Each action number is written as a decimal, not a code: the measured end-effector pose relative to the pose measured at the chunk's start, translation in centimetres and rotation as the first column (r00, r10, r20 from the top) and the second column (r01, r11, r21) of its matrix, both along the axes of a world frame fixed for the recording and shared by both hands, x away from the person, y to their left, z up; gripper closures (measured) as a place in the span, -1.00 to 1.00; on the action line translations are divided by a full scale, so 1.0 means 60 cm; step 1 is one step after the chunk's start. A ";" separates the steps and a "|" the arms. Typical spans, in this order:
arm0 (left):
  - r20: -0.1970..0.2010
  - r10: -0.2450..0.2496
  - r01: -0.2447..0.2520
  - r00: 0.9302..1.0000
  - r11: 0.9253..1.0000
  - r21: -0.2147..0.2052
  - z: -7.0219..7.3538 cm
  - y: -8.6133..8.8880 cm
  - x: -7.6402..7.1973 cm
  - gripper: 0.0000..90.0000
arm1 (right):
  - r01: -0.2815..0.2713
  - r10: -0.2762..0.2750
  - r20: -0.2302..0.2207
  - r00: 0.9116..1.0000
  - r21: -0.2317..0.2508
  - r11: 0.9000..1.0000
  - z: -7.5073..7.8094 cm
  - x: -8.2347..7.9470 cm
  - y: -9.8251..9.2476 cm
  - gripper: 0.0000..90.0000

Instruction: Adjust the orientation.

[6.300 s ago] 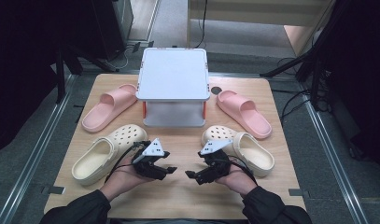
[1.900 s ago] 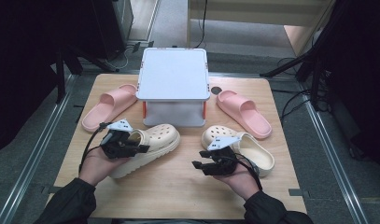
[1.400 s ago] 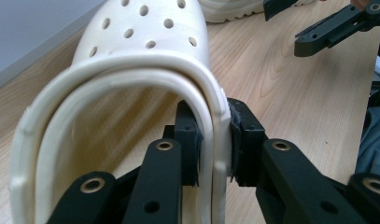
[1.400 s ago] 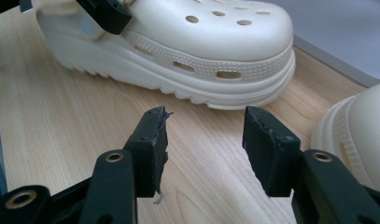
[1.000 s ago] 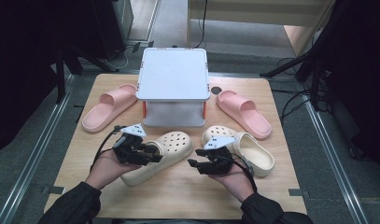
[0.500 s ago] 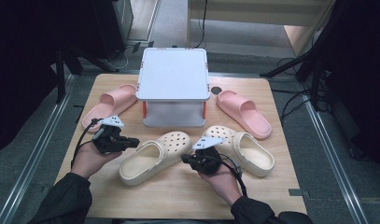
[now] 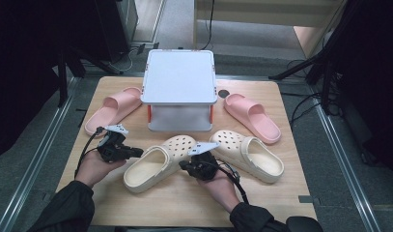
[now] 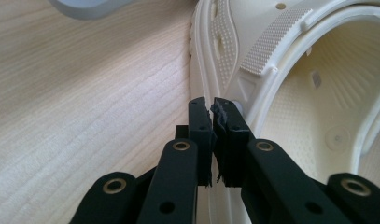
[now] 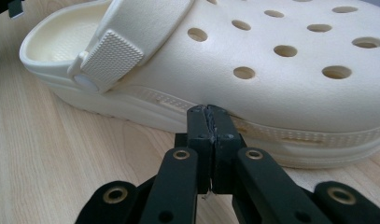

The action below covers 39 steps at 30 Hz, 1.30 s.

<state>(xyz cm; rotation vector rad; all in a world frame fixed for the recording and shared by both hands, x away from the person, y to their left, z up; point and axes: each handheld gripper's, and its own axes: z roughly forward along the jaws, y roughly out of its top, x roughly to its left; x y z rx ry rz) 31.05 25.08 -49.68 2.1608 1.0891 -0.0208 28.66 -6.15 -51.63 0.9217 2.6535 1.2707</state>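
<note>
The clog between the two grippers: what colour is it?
Cream clog; the right gripper view shows it best.

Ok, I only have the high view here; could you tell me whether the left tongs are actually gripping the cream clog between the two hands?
Observer: No. In the left gripper view the left tongs have just been closing with nothing between them; their tips sit at the side of the cream clog, just below its strap.
Operator: Thanks. And the right tongs?
Observer: The right tongs are shut and hold nothing. Their tips are at the clog's sole edge, under the holes of the toe part.
Operator: Is the strap behind the heel?
Observer: No. The right gripper view shows it folded forward over the upper, at the front of the opening.
</note>
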 end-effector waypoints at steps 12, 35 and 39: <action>-0.022 0.011 -0.012 1.000 0.999 -0.038 -0.004 -0.003 -0.030 0.98 | 0.009 -0.010 -0.032 0.999 -0.021 1.000 0.001 0.011 0.004 1.00; -0.018 0.003 -0.005 1.000 0.996 -0.092 0.003 -0.040 -0.078 0.96 | 0.062 -0.063 -0.043 0.997 -0.036 0.997 0.006 0.055 0.014 0.99; -0.026 -0.013 0.010 1.000 0.994 -0.107 0.001 -0.051 -0.078 0.94 | 0.078 -0.080 -0.040 0.996 -0.042 0.996 0.007 0.061 0.013 0.99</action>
